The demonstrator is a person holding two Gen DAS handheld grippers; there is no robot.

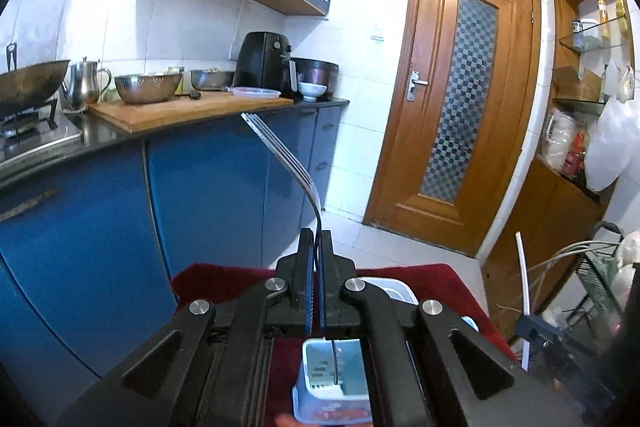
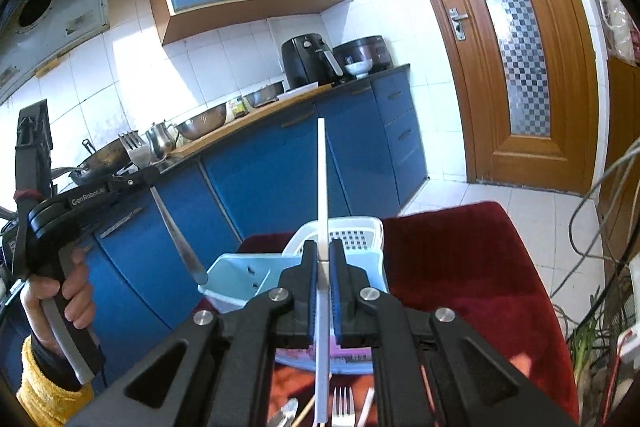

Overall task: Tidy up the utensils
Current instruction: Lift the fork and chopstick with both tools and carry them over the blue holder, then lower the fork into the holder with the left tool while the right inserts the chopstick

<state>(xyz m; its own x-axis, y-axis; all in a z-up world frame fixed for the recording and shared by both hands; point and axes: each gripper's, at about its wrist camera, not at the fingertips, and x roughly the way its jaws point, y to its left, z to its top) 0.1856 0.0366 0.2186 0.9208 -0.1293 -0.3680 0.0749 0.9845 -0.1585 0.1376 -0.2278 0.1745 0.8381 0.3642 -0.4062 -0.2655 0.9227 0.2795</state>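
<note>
My left gripper (image 1: 318, 239) is shut on a steel fork (image 1: 280, 151), whose tines point up and to the left. Its handle end hangs over a pale blue organizer box (image 1: 332, 379) below. The right wrist view shows that left gripper (image 2: 138, 177) at the left, lifted, with the fork (image 2: 176, 231) slanting down toward the pale blue organizer (image 2: 240, 275). My right gripper (image 2: 323, 247) is shut on a white chopstick (image 2: 322, 179) that stands nearly upright above a white slotted basket (image 2: 356, 231). Loose utensils lie beneath it, among them another fork (image 2: 342, 407).
Everything rests on a red cloth (image 2: 460, 267). A hand (image 2: 60, 291) in a yellow sleeve holds the left gripper's handle. Blue cabinets (image 1: 208, 195) and a cluttered counter (image 1: 180, 107) run behind, with a wooden door (image 1: 460, 95) to the right. Cables (image 2: 592, 211) hang at the right.
</note>
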